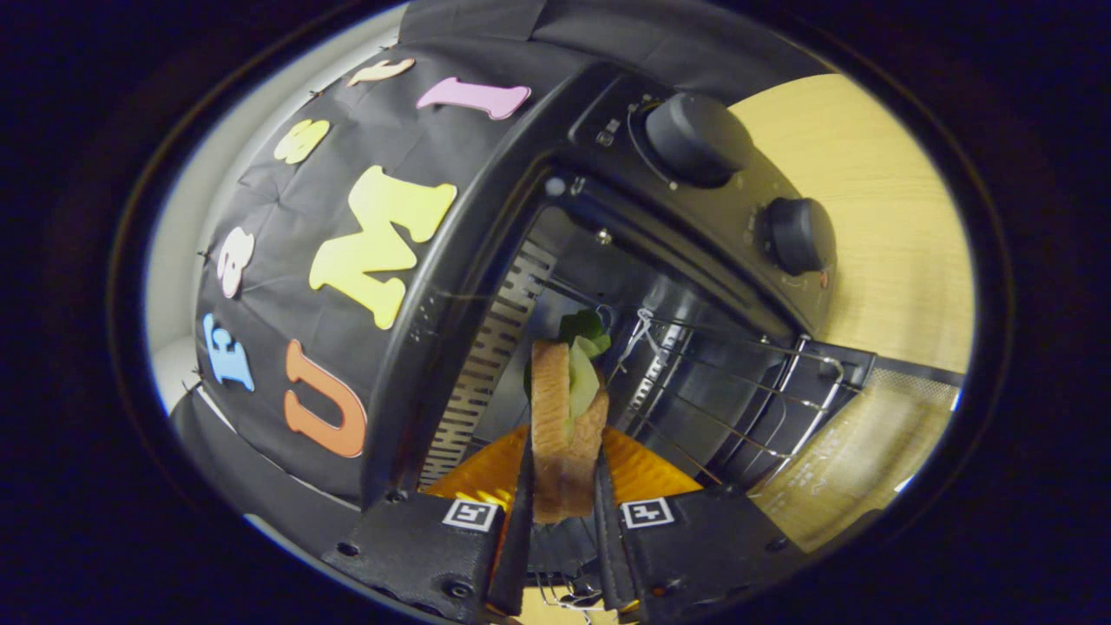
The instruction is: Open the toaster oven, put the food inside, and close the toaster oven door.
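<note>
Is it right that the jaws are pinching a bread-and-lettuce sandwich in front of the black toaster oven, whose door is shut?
Not quite: the door is open. The gripper view shows straight into the black toaster oven, with its wire rack in plain sight. The rest holds: the gripper has its jaws closed on the bread-and-lettuce sandwich, held just before the opening.

- A pale wooden table (877, 200) carries everything here.
- A black toaster oven (694, 217) stands directly on it, door open.
- The open door (859, 451) lies low over the tabletop.
</note>
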